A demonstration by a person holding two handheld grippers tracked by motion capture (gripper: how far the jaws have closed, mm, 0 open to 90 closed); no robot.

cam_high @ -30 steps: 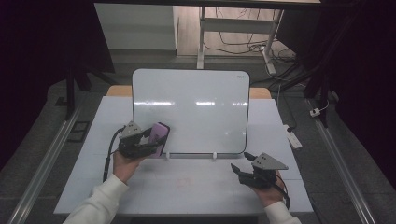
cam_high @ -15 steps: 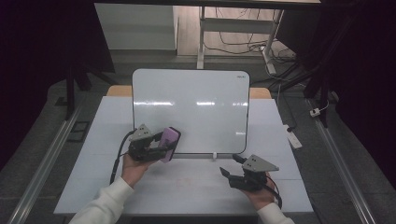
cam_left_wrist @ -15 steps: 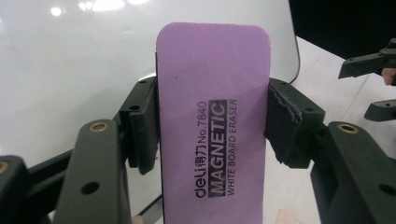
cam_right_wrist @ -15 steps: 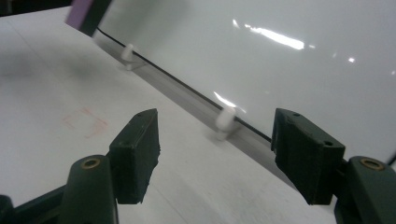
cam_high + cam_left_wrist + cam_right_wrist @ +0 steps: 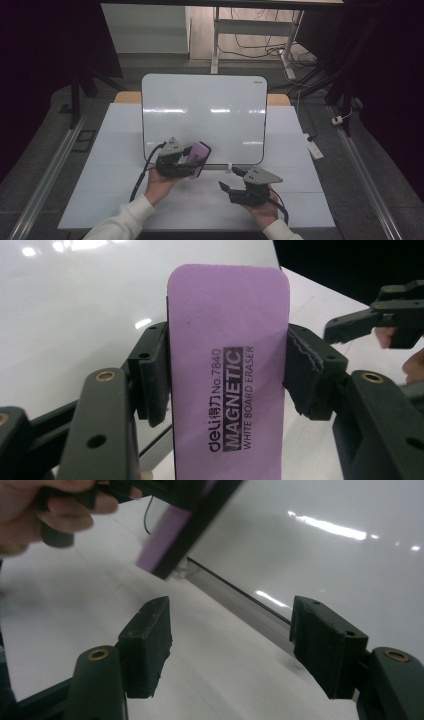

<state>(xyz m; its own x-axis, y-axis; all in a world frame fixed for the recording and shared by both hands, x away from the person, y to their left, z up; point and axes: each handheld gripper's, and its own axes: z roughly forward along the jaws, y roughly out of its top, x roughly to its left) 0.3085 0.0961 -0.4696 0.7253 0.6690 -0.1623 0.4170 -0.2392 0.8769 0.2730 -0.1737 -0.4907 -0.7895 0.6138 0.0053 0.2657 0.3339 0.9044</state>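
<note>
A purple magnetic whiteboard eraser (image 5: pixel 227 365) sits clamped between the pads of my left gripper (image 5: pixel 192 159), which is shut on it; the eraser (image 5: pixel 200 155) hangs over the lower left part of the whiteboard (image 5: pixel 205 105). The whiteboard (image 5: pixel 75 300) stands propped on the white table (image 5: pixel 100 165). My right gripper (image 5: pixel 231 179) is low over the table, in front of the board's bottom edge, its jaws wide apart with nothing between them. In the right gripper view its jaws (image 5: pixel 230 645) frame bare table, and the eraser (image 5: pixel 167 535) is seen edge-on above.
A small white clip (image 5: pixel 229 168) stands at the board's bottom edge. Metal rails (image 5: pixel 45 175) run along both sides of the table. A white power strip (image 5: pixel 315 146) lies right of the table. A desk frame and cables (image 5: pixel 250 45) stand behind.
Both hands have moved toward each other: the left gripper with the eraser slid right along the board's lower edge, and the right gripper shifted left.
</note>
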